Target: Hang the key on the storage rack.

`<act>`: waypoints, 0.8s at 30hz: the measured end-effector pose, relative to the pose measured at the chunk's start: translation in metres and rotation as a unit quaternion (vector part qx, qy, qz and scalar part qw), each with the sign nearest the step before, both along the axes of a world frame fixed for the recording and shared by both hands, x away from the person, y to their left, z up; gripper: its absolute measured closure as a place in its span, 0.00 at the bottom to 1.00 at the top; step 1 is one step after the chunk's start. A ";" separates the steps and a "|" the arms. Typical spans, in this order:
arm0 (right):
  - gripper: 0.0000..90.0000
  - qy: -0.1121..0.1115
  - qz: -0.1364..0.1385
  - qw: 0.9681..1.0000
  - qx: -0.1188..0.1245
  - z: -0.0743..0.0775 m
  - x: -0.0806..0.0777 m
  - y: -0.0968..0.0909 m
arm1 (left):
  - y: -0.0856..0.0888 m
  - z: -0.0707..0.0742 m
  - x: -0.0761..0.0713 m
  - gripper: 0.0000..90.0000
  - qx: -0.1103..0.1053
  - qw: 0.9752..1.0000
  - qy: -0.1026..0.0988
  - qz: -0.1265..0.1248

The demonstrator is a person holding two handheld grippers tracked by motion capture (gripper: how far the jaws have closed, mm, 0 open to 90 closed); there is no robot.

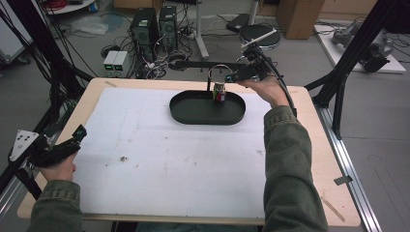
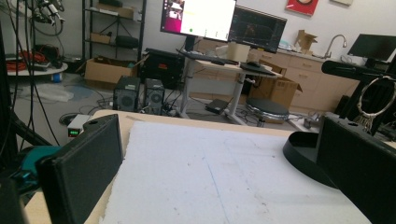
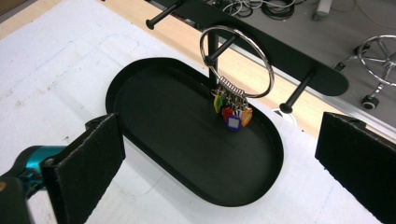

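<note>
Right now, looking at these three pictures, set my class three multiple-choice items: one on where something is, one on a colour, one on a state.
1. Where does the key ring hang?
A. on a peg of the black rack, over the tray
B. flat on the white mat
C. in the left gripper

2. What colour is the oval tray?
A. white
B. black
C. red

3. How do the jaws of the right gripper stand?
A. shut on the ring
B. shut on the tray rim
C. open, holding nothing

Answers:
1 A, the ring loops over a peg, its coloured tags dangling above the tray.
2 B, it is dark against the white mat.
3 C, the right gripper view shows both jaws wide apart with nothing between.
</note>
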State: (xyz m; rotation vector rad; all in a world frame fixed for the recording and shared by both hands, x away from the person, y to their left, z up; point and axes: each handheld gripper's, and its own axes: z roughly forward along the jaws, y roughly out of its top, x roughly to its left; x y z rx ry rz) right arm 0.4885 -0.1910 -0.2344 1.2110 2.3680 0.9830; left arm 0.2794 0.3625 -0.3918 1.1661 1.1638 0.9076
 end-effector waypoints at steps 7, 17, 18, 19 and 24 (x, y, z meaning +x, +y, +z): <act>0.01 -0.012 -0.009 1.000 0.027 -0.002 -0.013 -0.012 | 0.001 0.000 -0.001 0.02 0.000 1.000 -0.001 0.001; 0.01 -0.014 -0.040 0.998 0.038 -0.020 -0.033 -0.042 | -0.001 0.000 0.001 0.02 0.001 1.000 0.001 -0.001; 0.01 -0.011 -0.042 0.998 0.043 -0.021 -0.035 -0.044 | -0.001 0.000 0.001 0.02 0.001 1.000 0.001 -0.001; 0.01 -0.011 -0.044 0.998 0.045 -0.023 -0.038 -0.047 | -0.001 0.000 0.001 0.02 0.000 1.000 0.000 -0.001; 0.01 -0.021 -0.055 0.997 0.054 -0.030 -0.050 -0.057 | -0.001 0.000 0.001 0.02 0.001 1.000 0.002 -0.003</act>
